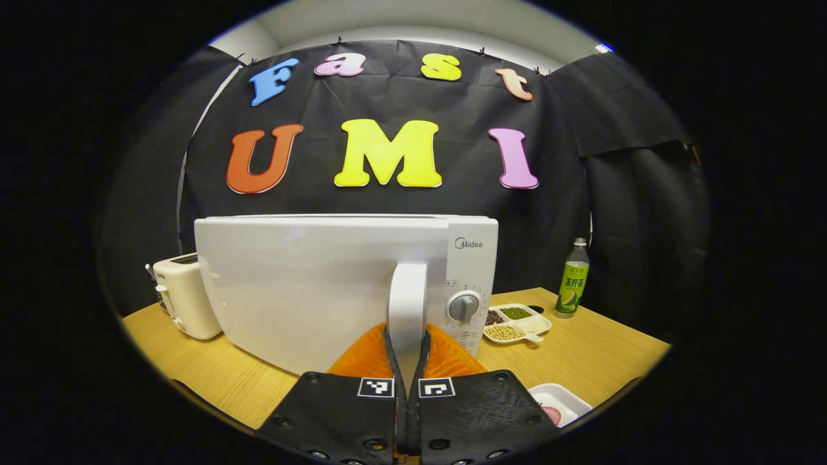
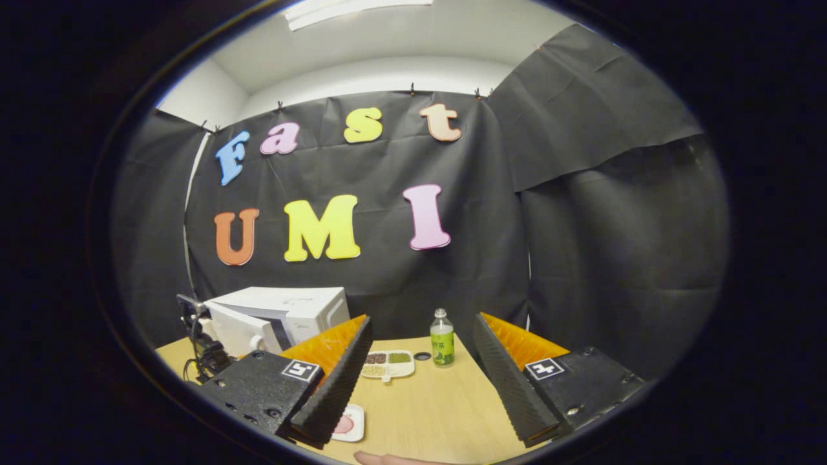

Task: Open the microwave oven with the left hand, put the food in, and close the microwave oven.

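microwave (image 1: 323, 284) white, boxy, glossy, on wooden table (image 1: 601, 355), door ajar in right gripper view | left gripper (image 1: 407, 361) clamped on door handle (image 1: 407, 303) | "Midea" above dial (image 1: 464, 307) | right gripper (image 2: 420, 381) jaws apart over table | food tray (image 2: 349, 423) below | toaster (image 1: 184, 294), sectioned bean dish (image 1: 517, 323), green bottle (image 1: 572, 287)

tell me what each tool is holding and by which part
The left tool grips the microwave door by its vertical handle. The right tool is open, holding nothing.
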{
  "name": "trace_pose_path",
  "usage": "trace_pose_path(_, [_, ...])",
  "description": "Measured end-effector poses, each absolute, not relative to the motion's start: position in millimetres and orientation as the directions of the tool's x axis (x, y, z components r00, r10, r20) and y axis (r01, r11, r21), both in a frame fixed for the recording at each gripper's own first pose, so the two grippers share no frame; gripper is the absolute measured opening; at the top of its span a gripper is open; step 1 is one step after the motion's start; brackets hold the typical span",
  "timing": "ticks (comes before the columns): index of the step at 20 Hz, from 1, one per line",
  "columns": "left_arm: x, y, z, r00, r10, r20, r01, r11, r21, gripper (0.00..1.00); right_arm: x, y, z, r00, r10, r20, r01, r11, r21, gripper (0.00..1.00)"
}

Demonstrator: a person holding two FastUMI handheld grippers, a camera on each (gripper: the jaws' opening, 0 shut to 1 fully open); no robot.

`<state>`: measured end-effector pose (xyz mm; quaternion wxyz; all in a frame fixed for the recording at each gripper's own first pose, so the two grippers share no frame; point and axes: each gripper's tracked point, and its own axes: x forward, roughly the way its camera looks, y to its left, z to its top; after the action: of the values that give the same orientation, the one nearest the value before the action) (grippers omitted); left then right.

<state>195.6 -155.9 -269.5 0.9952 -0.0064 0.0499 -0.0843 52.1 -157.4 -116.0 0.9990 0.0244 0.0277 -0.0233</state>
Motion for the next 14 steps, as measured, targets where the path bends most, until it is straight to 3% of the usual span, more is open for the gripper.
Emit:
trace_pose_path(8, [97,-73,-269,0.984,-0.154,-0.087,0.154,0.988,-0.007,0.00,21,-124,-121,0.997,-0.015,-0.070,0.017,0.999,0.034,0.91])
trace_pose_path(9, [87,-59,-268,0.987,-0.141,-0.079,0.141,0.990,-0.004,0.00,17,-118,-120,0.997,-0.006,-0.071,0.008,0.999,0.037,1.00])
trace_pose_path(10, [79,-45,-268,0.988,-0.133,-0.078,0.134,0.991,0.005,0.02,13,-112,-120,0.997,0.004,-0.072,-0.001,0.999,0.041,0.91])
trace_pose_path(11, [70,-33,-268,0.989,-0.124,-0.075,0.126,0.992,0.013,0.05,9,-104,-119,0.997,0.017,-0.072,-0.013,0.999,0.046,0.91])
trace_pose_path(12, [63,-19,-268,0.990,-0.114,-0.077,0.115,0.993,0.015,0.06,5,-96,-117,0.997,0.029,-0.072,-0.026,0.999,0.048,1.00])
trace_pose_path(13, [55,-5,-270,0.991,-0.106,-0.085,0.108,0.994,0.014,0.11,1,-89,-114,0.997,0.039,-0.067,-0.036,0.998,0.046,1.00])
trace_pose_path(14, [46,7,-273,0.990,-0.104,-0.096,0.105,0.994,0.012,0.14,-3,-82,-112,0.997,0.046,-0.060,-0.044,0.998,0.040,0.91])
